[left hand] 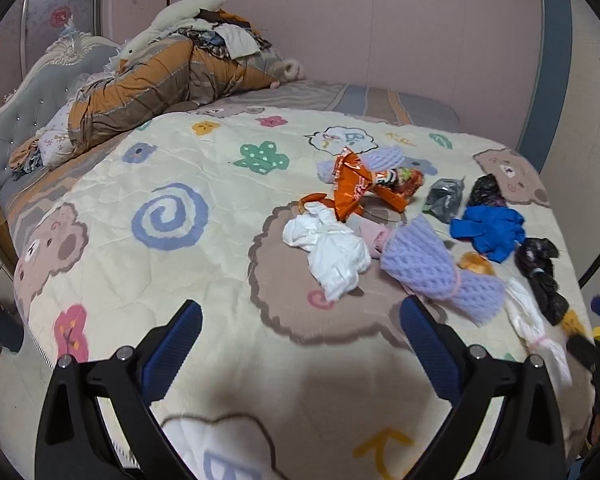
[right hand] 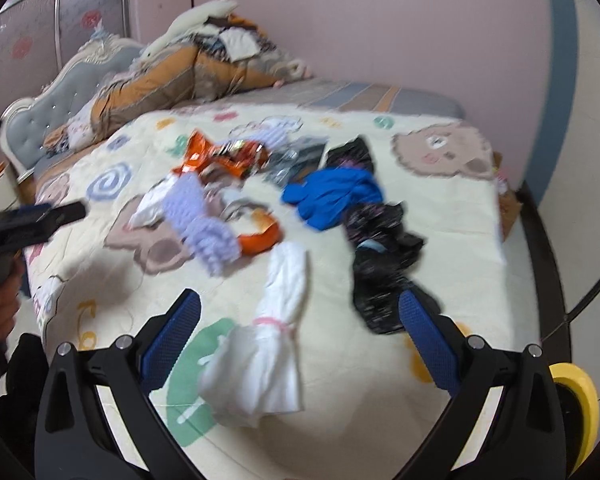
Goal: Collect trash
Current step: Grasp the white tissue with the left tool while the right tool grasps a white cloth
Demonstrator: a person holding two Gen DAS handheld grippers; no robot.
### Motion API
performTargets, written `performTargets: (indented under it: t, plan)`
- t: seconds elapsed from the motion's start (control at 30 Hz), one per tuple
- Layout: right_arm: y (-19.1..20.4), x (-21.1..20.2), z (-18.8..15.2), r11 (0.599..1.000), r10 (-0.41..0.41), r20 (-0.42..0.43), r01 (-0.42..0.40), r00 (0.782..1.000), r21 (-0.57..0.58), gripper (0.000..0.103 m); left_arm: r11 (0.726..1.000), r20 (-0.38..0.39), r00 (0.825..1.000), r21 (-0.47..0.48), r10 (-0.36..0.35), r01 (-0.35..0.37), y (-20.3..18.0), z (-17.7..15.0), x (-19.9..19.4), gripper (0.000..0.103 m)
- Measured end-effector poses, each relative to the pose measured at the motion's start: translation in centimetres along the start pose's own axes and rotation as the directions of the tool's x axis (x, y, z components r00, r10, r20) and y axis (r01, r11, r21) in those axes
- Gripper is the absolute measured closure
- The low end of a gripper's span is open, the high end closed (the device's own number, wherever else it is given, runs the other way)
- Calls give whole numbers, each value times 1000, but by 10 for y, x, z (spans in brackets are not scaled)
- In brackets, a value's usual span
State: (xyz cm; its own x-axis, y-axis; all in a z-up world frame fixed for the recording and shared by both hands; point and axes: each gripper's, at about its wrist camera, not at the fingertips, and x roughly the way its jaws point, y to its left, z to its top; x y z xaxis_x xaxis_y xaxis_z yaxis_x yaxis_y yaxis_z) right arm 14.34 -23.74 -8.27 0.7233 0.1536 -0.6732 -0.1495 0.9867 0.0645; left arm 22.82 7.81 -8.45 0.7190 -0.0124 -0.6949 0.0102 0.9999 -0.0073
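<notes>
Trash lies scattered on a cartoon-print bedspread (left hand: 188, 184). In the left wrist view I see an orange foil wrapper (left hand: 356, 188), crumpled white tissue (left hand: 332, 252), purple foam netting (left hand: 432, 264), a blue glove (left hand: 488, 230), a black plastic bag (left hand: 540, 276) and a grey bag (left hand: 444, 198). My left gripper (left hand: 300, 320) is open, just short of the tissue. In the right wrist view my right gripper (right hand: 300, 312) is open above a tied white bag (right hand: 268, 344), with the black plastic bag (right hand: 380, 256) by its right finger. The blue glove (right hand: 332, 196) lies beyond.
Bedding and clothes (left hand: 168, 68) are piled at the head of the bed against a tufted headboard (left hand: 32, 100). A pink wall (left hand: 400, 24) runs behind. A yellow tape roll (right hand: 576, 396) shows at the right. A hand (right hand: 0, 312) holds the other gripper at left.
</notes>
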Motion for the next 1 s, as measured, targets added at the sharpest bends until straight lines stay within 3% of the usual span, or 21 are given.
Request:
performTargets:
  t: [0.27,0.57,0.7,0.8,0.87,0.93,1.0]
  plan:
    - [20,27,-2,999,33,-55,-34,998,-24,8,993,-109,994,-115,-18,5,7,47,71,7]
    - [13,46,-7,1000,25,-102,-24,994,13,8,990,-193,980,-142,-39,12,-10,56,122,8]
    - [7,50,-10,999,37,-121,-34,992,27,22,988,-205,975,-145,-89,60,-19,53,130,18]
    - [4,55,-12,997,60,-138,-54,989,48,25,979,-212,966,-169,-152,116,-19,50,134,20]
    - [1,56,-13,997,61,-138,-53,989,63,33,965,-219,953,-204,-208,164,-17,48,140,32]
    - [2,57,-13,997,53,-126,-45,991,59,44,965,-223,955,-220,-195,145,-14,46,144,52]
    - [3,60,-14,998,37,-134,-31,990,49,55,965,-241,954,-231,-180,124,-11,42,152,60]
